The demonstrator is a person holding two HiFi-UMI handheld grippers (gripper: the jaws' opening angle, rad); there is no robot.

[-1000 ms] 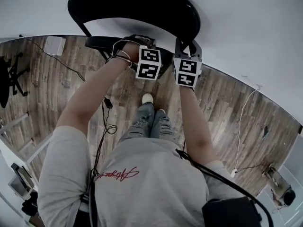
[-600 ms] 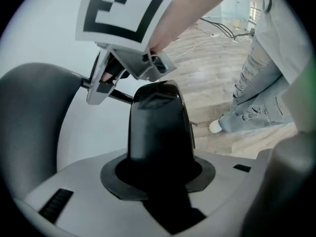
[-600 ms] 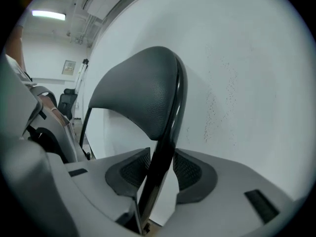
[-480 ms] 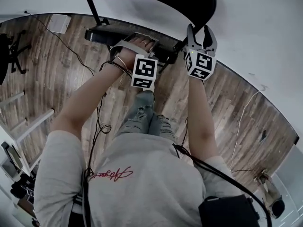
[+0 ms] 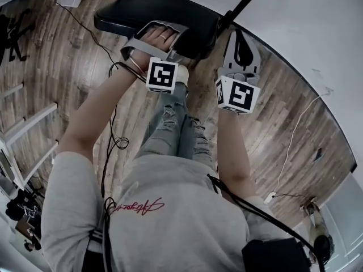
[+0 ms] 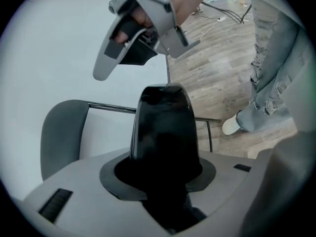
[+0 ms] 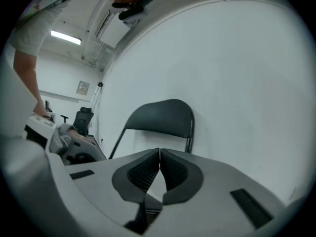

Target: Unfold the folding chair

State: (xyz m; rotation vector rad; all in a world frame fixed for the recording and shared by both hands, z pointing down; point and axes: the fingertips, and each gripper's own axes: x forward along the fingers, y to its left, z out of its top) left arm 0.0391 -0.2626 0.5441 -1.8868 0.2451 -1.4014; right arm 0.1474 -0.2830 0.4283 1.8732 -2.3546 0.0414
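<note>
- Two jaws of the left gripper (image 6: pixel 165 147) are clamped on the near edge of a black padded seat (image 6: pixel 165 110). The seat stands between them as a dark slab seen edge-on.
- One hand (image 5: pixel 160 38) wraps this gripper's handle. In the head view it sits right over the seat's near edge, with the gripper's marker cube facing the camera just below it.
- On the right gripper (image 7: pixel 159 154) the jaws are pressed together. Their ribbed pads meet along a thin line at the tips, with nothing between them.
- From the head view, the right gripper hangs just beside the seat's right side, and its jaws point toward a thin black frame tube (image 5: pixel 241 4).
- The seat belongs to a black metal folding chair (image 7: pixel 163 117) that stands against a plain white wall (image 7: pixel 237 83). The seat's broad top face is turned up toward the head camera.
- The chair's curved backrest (image 6: pixel 59 132) shows to the left of the held seat in the left gripper view, with a thin frame bar crossing behind the seat. In the right gripper view the backrest rises beyond the closed jaws.
- The person's legs, in ripped grey jeans (image 5: pixel 170 129), stand close to the seat. A white shoe (image 6: pixel 230 126) rests on the wood-plank floor (image 5: pixel 74 78).
- Thin dark cables (image 5: pixel 116 143) trail across the floor on the person's left.
</note>
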